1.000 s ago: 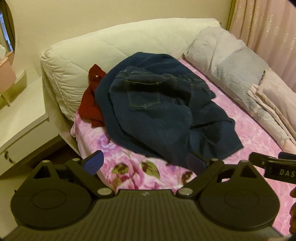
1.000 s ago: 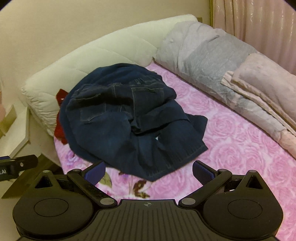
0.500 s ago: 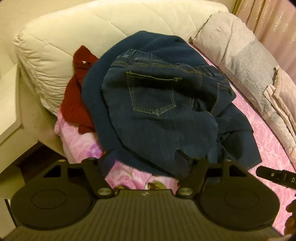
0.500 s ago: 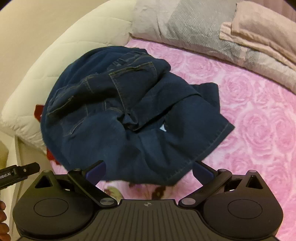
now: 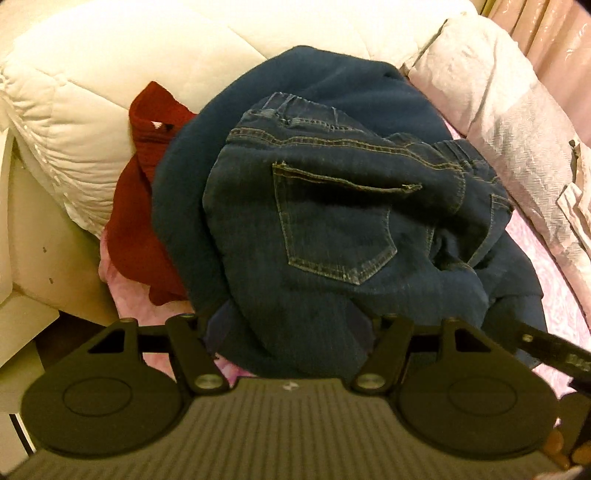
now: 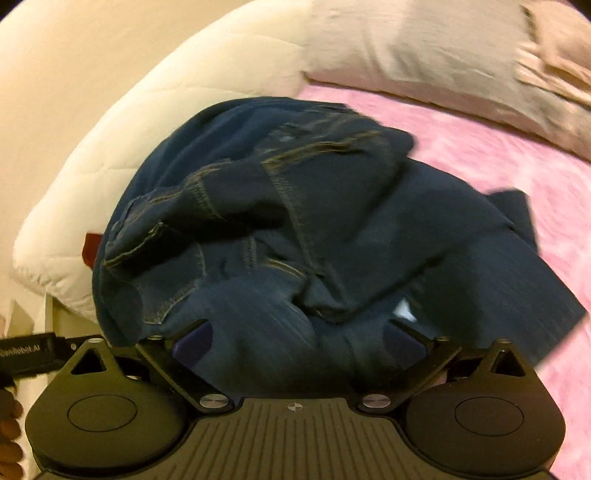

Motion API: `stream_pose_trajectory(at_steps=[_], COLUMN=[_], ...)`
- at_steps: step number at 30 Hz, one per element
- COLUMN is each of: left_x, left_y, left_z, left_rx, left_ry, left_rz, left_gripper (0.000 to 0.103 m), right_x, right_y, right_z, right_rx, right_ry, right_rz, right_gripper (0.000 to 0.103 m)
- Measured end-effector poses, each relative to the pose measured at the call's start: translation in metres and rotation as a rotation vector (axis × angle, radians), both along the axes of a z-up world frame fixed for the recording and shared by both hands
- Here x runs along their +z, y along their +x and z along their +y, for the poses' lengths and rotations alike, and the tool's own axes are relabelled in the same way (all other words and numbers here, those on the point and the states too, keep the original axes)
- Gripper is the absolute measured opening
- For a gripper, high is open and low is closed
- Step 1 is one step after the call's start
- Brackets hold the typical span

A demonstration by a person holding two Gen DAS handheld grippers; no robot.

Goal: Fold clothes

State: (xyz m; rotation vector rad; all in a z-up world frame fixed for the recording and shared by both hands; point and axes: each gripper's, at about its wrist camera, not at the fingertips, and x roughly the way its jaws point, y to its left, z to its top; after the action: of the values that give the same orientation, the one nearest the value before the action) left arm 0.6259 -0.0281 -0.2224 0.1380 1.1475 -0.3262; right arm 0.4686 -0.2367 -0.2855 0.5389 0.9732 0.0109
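The jeans (image 5: 332, 229) lie in a heap on the pink bed (image 6: 498, 177). The left tool (image 5: 291, 328) sits half open around their near edge. The right tool (image 6: 299, 339) is closing around denim, not yet squeezing, probably to lift them flat.

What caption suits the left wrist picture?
Left gripper straddles crumpled jeans heaped on a pink bedspread.

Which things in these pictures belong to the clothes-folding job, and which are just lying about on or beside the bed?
Part of the job:
jeans
navy garment under them
red garment
left gripper, over the jeans' near edge
right gripper, jaws closing with denim between them

Just lying about:
white quilted duvet
grey pillow
pink floral sheet
pink curtain
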Motion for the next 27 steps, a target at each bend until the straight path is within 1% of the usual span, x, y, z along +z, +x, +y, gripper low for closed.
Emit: stream_pose_trajectory(at_steps=[1,4,6,7,8,10,13,16,18,22,25,27], left_x=[-0.001,-0.002,-0.003,-0.003,-0.003,-0.001,0.005,0.017,0.028,0.057,0.082,0.099], left_y=[0.002,0.008,0.011,0.012,0.013,0.013,0.012,0.009,0.006,-0.005,-0.022,-0.037], left_z=[-0.001,-0.003,-0.004,-0.004,-0.004,-0.004,-0.002,0.0,0.002,0.0,-0.007,-0.012], left_rx=[0.0,0.004,0.005,0.006,0.005,0.003,0.001,0.002,-0.004,-0.034,-0.071,-0.103], left_ry=[0.001,0.005,0.009,0.011,0.012,0.014,0.011,0.003,-0.006,-0.028,-0.063,-0.098], left_rz=[0.003,0.006,0.005,0.003,0.001,-0.002,-0.018,-0.047,-0.074,-0.141,-0.189,-0.217], left_gripper=[0.064,0.064,0.064,0.064,0.064,0.064,0.064,0.064,0.064,0.064,0.063,0.063], right_x=[-0.005,-0.021,-0.032,-0.036,-0.038,-0.037,-0.017,0.015,0.041,0.094,0.135,0.161], right_y=[0.007,0.023,0.028,0.028,0.027,0.022,0.008,-0.009,-0.018,-0.044,-0.069,-0.098], right_z=[0.005,0.019,0.025,0.026,0.027,0.029,0.025,0.018,0.01,-0.019,-0.045,-0.064], right_rx=[0.025,0.088,0.131,0.154,0.166,0.186,0.201,0.174,0.131,-0.009,-0.124,-0.207], right_ry=[-0.013,-0.051,-0.056,-0.048,-0.047,-0.056,-0.01,0.056,0.082,0.132,0.161,0.174], right_rz=[0.007,0.034,0.046,0.055,0.063,0.06,0.007,-0.062,-0.115,-0.243,-0.343,-0.417], right_gripper=[0.081,0.08,0.055,0.038,0.023,0.005,0.003,0.002,0.002,0.002,0.001,0.001])
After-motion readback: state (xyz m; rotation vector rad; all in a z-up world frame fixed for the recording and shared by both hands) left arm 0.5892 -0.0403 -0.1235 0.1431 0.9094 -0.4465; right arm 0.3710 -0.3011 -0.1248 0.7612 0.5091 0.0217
